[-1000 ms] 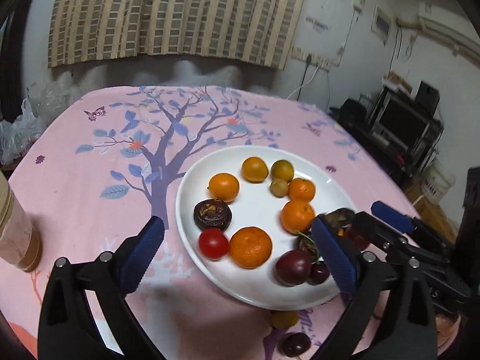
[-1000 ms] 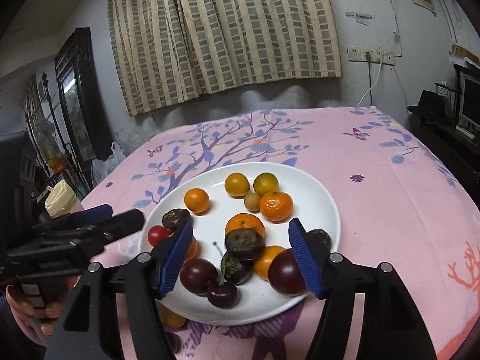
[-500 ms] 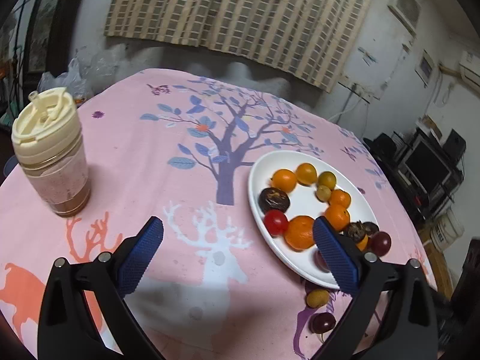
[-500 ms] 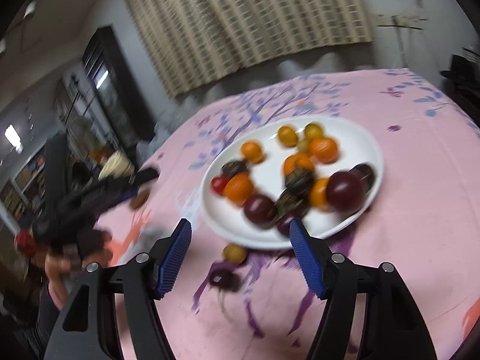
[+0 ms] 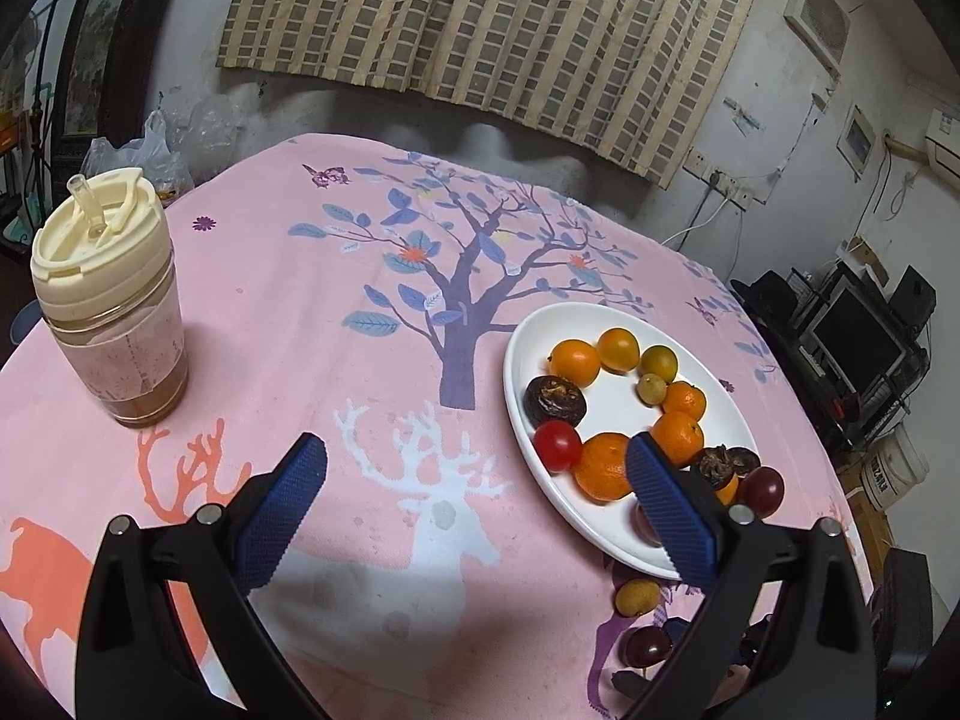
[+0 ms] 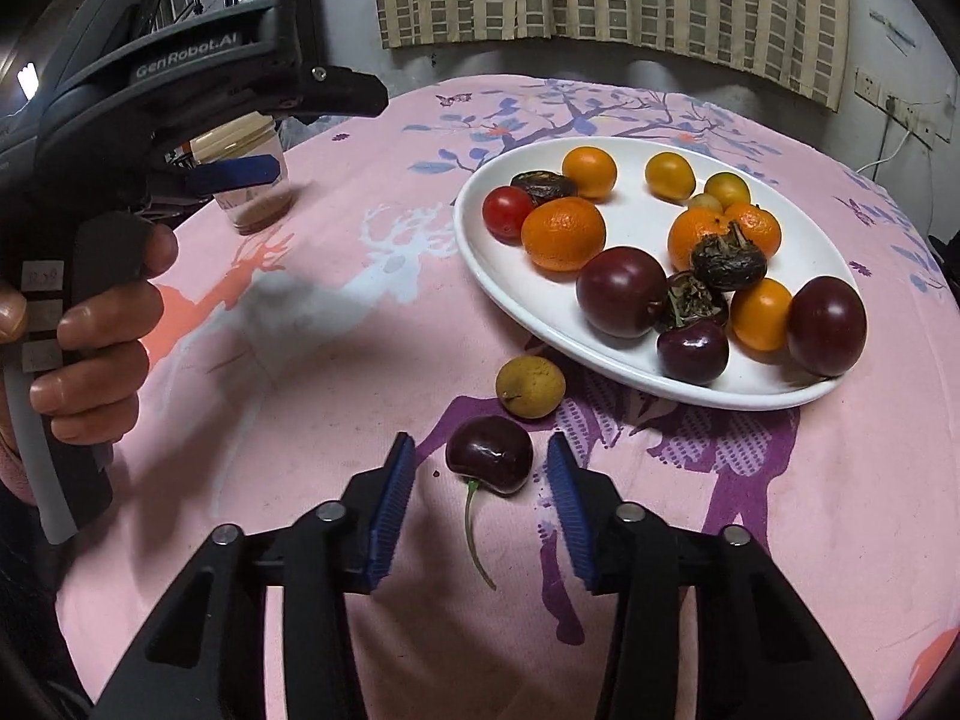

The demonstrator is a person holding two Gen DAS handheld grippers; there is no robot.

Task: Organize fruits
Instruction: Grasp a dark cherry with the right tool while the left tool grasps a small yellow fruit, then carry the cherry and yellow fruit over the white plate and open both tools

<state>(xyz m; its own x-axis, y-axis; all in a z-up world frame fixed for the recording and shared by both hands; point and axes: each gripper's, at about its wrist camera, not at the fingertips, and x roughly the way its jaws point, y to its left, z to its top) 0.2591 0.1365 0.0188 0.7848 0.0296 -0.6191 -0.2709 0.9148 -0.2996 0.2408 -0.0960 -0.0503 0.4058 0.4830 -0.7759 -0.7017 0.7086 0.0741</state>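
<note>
Right gripper [image 6: 480, 489] low over the pink tablecloth [image 6: 300, 360], jaws apart and straddling a dark cherry [image 6: 489, 453] that lies loose on the cloth, stem trailing toward the near edge. A yellowish longan [image 6: 530, 387] sits just beyond it, close by the near rim of the white plate [image 6: 600, 354]; whether it touches the rim is hard to tell. Most fruit already heaped on the plate: oranges, plums, one red tomato. Left gripper [image 5: 474, 510] hangs open over bare cloth left of the plate, holding nothing; lidded tumbler [image 5: 111, 312] stands far left. Step in hand looks like collecting the strays. Next move likely calls for closing gently on the cherry, then lifting it onto the plate.
</note>
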